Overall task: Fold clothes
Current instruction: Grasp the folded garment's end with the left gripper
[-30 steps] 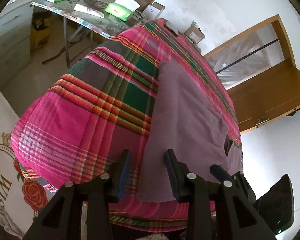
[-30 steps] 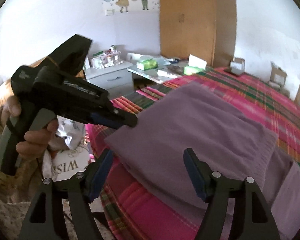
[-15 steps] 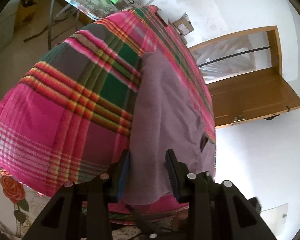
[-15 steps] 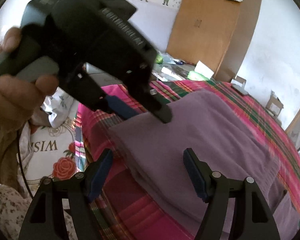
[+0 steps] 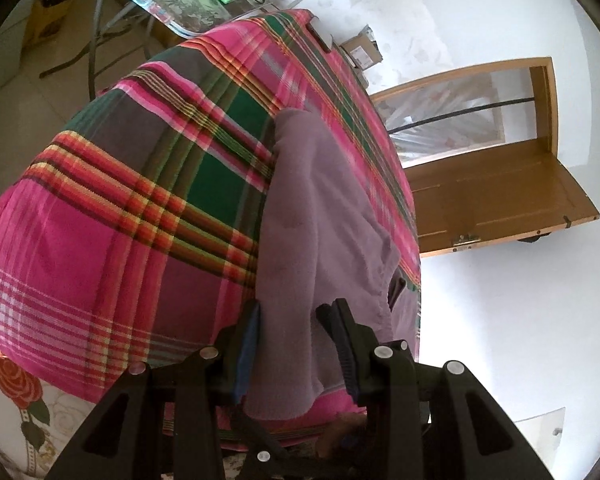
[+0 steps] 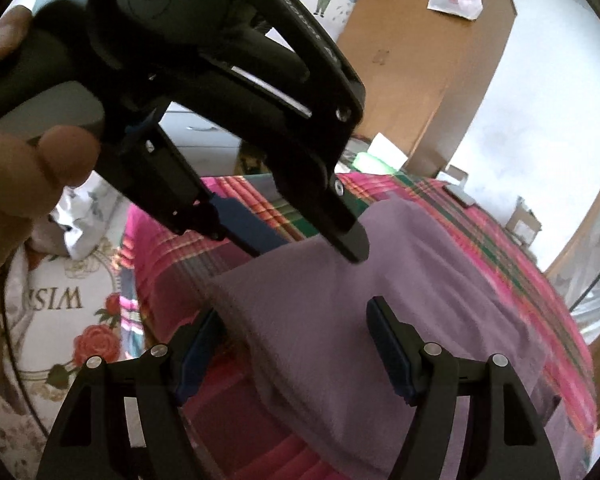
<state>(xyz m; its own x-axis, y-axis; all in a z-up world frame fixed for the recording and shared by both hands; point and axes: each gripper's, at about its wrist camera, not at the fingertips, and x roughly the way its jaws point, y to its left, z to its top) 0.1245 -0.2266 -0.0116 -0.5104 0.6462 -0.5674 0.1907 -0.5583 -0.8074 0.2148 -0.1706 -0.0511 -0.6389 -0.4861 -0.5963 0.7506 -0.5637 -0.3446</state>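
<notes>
A folded mauve garment [image 5: 324, 216] lies on a bed with a pink, green and orange plaid cover [image 5: 132, 184]. My left gripper [image 5: 296, 320] is open, its jaws on either side of the garment's near edge, not closed on it. In the right wrist view the left gripper [image 6: 312, 236] is seen from outside, its tips at the garment's [image 6: 404, 292] near corner. My right gripper [image 6: 296, 336] is open wide, just before the same near edge, with the cloth between its fingers but not pinched.
A glass-top table [image 5: 172, 12] with green packets stands beyond the bed. A wooden door [image 5: 488, 196] is to the right. A wardrobe [image 6: 416, 60] and a white drawer unit [image 6: 204, 136] stand behind. A floral mat [image 6: 60, 304] lies on the floor.
My left gripper has come down onto the garment's near edge, which now lies between its jaws. My right gripper has closed in on the same edge. Both stay open.
</notes>
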